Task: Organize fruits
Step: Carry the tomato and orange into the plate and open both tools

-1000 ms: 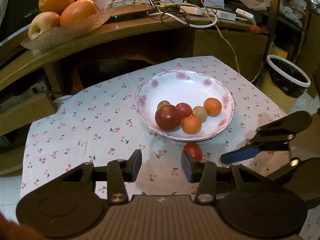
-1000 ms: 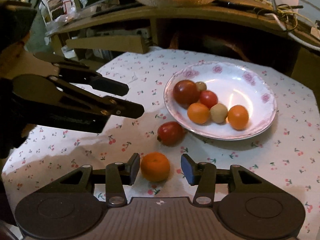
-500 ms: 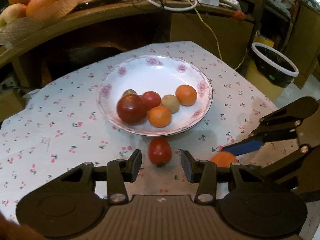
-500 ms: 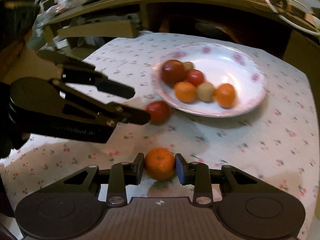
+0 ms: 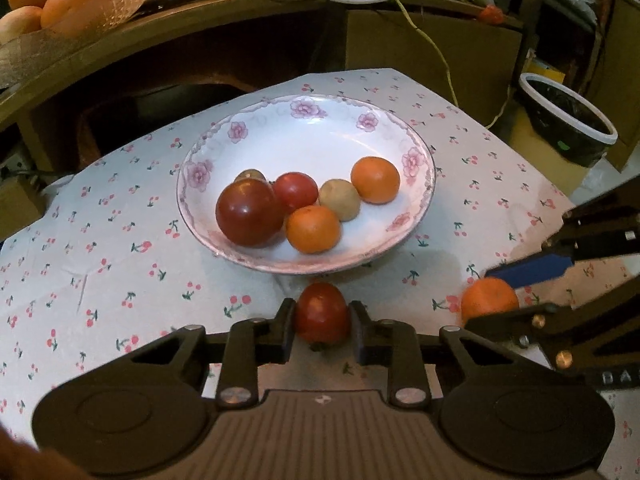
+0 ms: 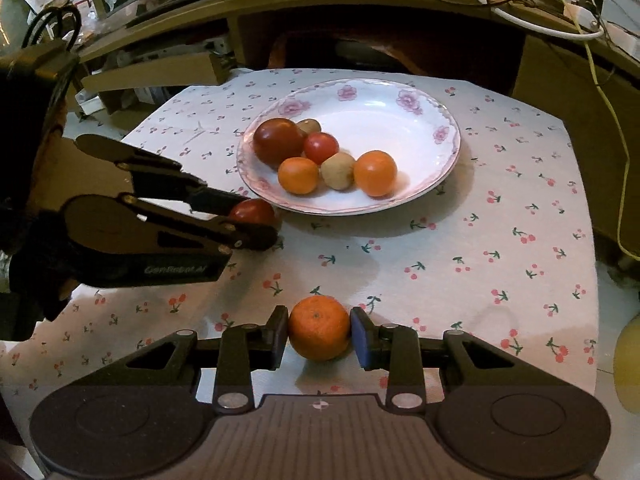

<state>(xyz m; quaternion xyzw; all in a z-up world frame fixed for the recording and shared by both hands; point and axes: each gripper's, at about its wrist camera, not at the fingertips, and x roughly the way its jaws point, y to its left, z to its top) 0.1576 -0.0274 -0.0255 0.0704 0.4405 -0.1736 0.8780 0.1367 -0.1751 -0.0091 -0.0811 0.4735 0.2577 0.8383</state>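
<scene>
With jaws clamped, the left gripper (image 5: 322, 330) held a tomato (image 5: 321, 312) and the right gripper (image 6: 319, 340) an orange (image 6: 319, 333), ready for transfer to the plate (image 5: 416, 184).

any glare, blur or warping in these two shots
Left wrist view: warm dim light, sharp; fisheye bends the shelf edge; soft sheen on the plate and big red tomato. Right wrist view: same curving, dark vignetted corners, blurred yellow object at right edge.
</scene>
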